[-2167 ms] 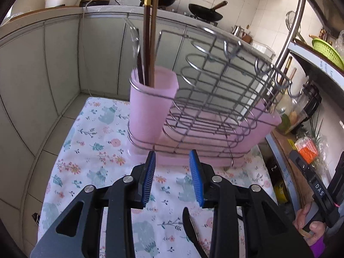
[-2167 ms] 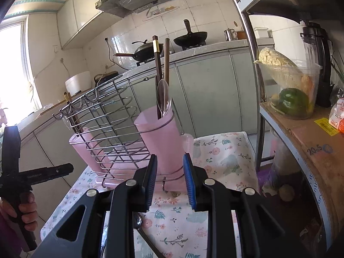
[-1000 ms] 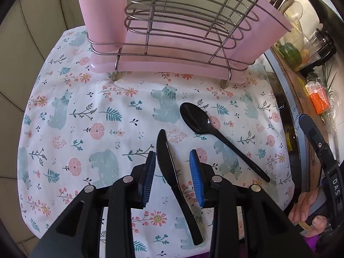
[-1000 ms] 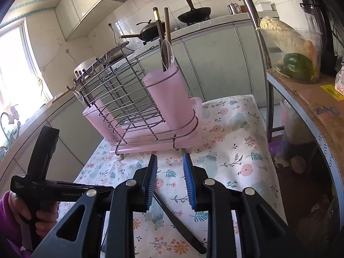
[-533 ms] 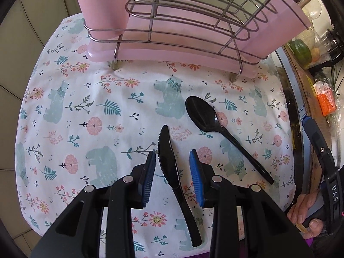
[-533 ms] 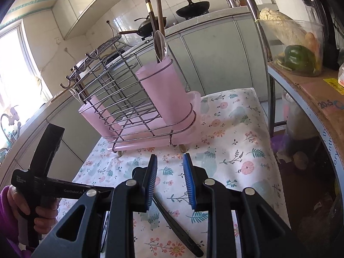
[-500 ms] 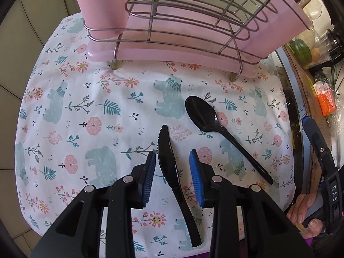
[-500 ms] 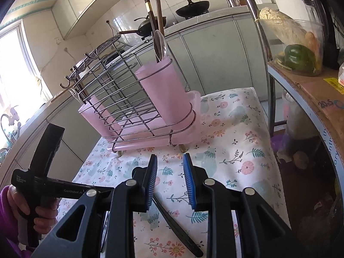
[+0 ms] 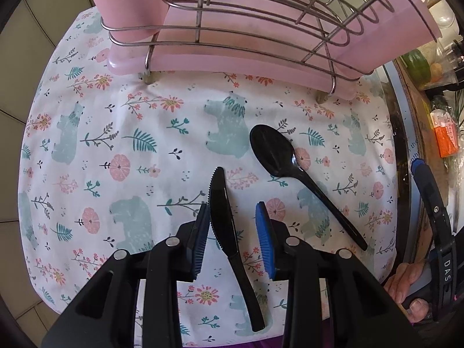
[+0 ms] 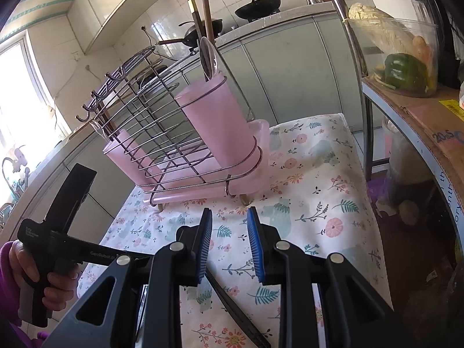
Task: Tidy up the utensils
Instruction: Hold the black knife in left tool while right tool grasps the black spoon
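The left tongs (image 9: 233,232) hang open over a black plastic knife (image 9: 224,217) lying flat on the floral cloth (image 9: 130,133) that covers the counter; the blade runs between the two blue pads, nearer the left one, though contact cannot be made out. A black spoon (image 9: 278,156) lies just beside it, bowl toward the pink wire-framed rack (image 9: 261,43), whose upper part is cut off in this view. The right tongs (image 10: 229,243) are open too, holding nothing, with only a dark handle (image 10: 235,310) showing beneath them (which utensil is unclear). Chopsticks (image 10: 200,17) and a metal spoon (image 10: 207,56) stand in the rack's pink cup (image 10: 217,121). Behind run pale green cabinets (image 10: 290,72) and tiled walls.
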Demonstrator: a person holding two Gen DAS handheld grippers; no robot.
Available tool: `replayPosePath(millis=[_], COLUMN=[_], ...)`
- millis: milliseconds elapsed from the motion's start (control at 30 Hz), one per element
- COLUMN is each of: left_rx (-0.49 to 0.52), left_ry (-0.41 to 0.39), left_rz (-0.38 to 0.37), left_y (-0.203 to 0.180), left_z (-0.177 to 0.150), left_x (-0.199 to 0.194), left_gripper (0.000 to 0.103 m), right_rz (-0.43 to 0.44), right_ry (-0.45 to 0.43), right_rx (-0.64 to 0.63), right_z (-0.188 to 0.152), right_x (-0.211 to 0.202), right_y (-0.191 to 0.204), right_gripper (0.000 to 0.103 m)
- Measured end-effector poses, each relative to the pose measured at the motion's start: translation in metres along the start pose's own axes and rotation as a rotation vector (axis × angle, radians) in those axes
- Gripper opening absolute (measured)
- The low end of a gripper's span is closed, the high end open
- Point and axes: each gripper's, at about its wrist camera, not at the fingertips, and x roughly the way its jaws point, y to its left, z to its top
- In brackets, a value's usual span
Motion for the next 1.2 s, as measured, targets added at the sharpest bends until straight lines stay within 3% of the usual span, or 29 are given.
replayPosePath(millis=[300,333,367,633,667,700,1200], left_rx=[-0.057,-0.056,-0.050,-0.010,-0.023,-0.025,-0.068], left_ry=[0.062,0.054,0.046,-0.047,-0.070,-0.085,-0.122], left_rz=[-0.011,-0.007,0.003,-0.052,-0.058,-0.067,-0.165], left_y=[0.005,0.005,0.006,0.012,0.014,0.017,0.062], left_z=[0.020,0.020,0.019,0.020,0.019,0.019,0.010], left_x=[0.025,0.025,0.025,0.004,0.000,-0.003,-0.013], left_gripper=[0.031,0.028,0.017,0.016,0.016,0.016,0.016], right_rz=[0.014,0.020,0.028,0.109,0.116,0.119,0.055], right_ry=[0.031,0.039,0.049,0.249,0.273,0.300,0.510], right_rx=[-0.024,-0.028,-0.031,-0.091,-0.115,-0.138,-0.333], right_z=[0.005,0.006,0.007,0.009,0.007,0.005,0.005], right_x=[0.009,0.011,0.014,0.060,0.066,0.073,0.160], right_y=[0.007,0.009,0.010,0.033,0.039,0.045,0.074], right_gripper=[0.024,0.024,0.024,0.024,0.025,0.035,0.038])
